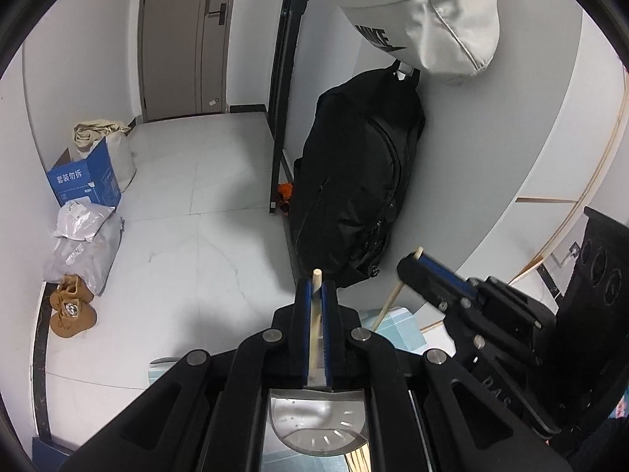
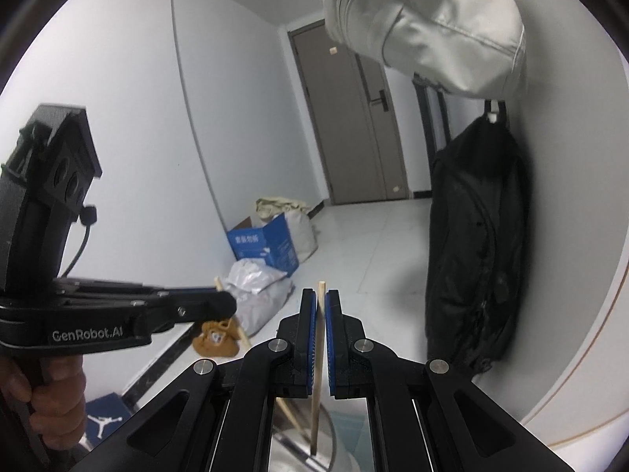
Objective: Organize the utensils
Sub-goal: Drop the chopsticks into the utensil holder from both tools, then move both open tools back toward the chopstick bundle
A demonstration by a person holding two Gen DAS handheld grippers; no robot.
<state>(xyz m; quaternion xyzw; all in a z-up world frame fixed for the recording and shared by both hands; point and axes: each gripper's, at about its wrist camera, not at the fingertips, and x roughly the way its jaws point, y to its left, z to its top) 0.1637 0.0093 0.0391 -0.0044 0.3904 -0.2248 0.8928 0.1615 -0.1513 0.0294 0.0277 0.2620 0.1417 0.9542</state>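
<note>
My left gripper (image 1: 315, 287) is shut on a pale wooden chopstick (image 1: 314, 326) that stands upright between its blue pads. Right below it lies a shiny slotted metal holder (image 1: 318, 424), with more chopstick ends (image 1: 359, 460) at its lower rim. To the right, my right gripper (image 1: 414, 261) clamps a second chopstick (image 1: 389, 303) that slants down toward a teal mat (image 1: 397, 326). In the right wrist view the right gripper (image 2: 321, 295) is shut on its chopstick (image 2: 319, 346), whose lower end hangs over the metal holder (image 2: 334, 432). The left gripper (image 2: 228, 301) reaches in from the left, a hand (image 2: 51, 393) on its grip.
A black bag (image 1: 354, 181) hangs on the wall just beyond, under a white garment (image 1: 424, 11). A black stand (image 1: 281, 118) rises beside it. A blue box (image 1: 86, 181), grey parcels (image 1: 82, 244) and brown shoes (image 1: 70, 310) line the left wall of the tiled floor.
</note>
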